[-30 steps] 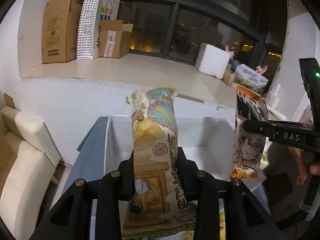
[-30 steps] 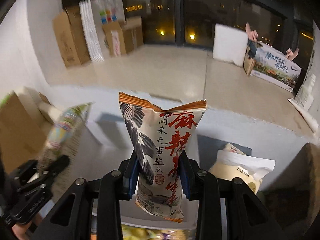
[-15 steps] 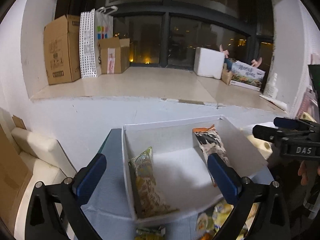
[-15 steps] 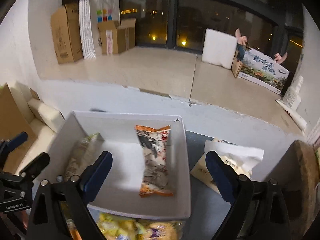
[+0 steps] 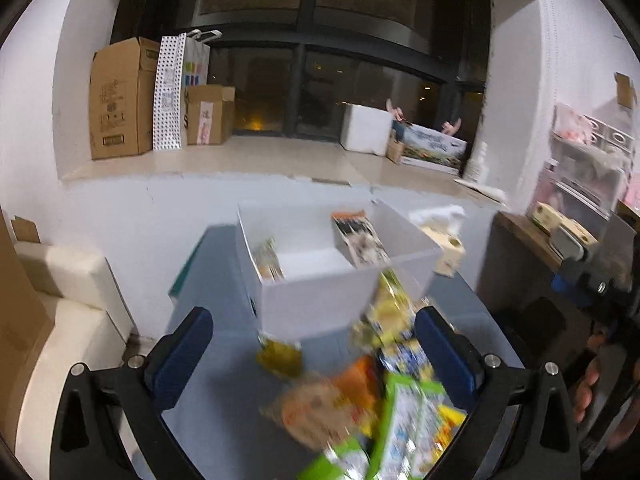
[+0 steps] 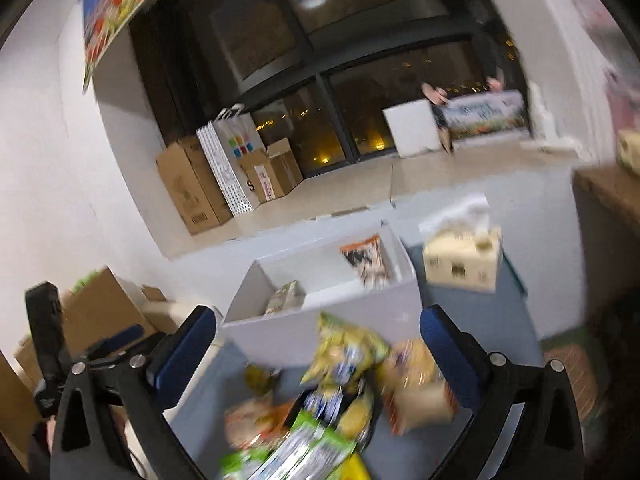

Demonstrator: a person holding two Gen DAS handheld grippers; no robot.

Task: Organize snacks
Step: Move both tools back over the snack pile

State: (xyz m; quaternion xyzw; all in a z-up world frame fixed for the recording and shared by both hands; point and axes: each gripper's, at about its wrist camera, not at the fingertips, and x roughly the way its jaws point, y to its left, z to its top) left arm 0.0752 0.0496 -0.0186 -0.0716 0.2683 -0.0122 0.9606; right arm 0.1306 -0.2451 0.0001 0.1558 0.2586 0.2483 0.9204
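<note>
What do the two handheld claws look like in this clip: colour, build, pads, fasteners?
Both match: the left claw and the right claw have matte black, angular plastic fingers with triangular cut-outs, silver screws at the joints and dark blue pads on the inner faces. No cables or sleeves show.

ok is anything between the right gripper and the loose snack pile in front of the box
Nothing visible. The right gripper stands open and empty over the snack pile, which lies on the table just short of the white box. The box's near wall stands beyond the pile, between it and the two packets already inside, not in the gripper's path.
</note>
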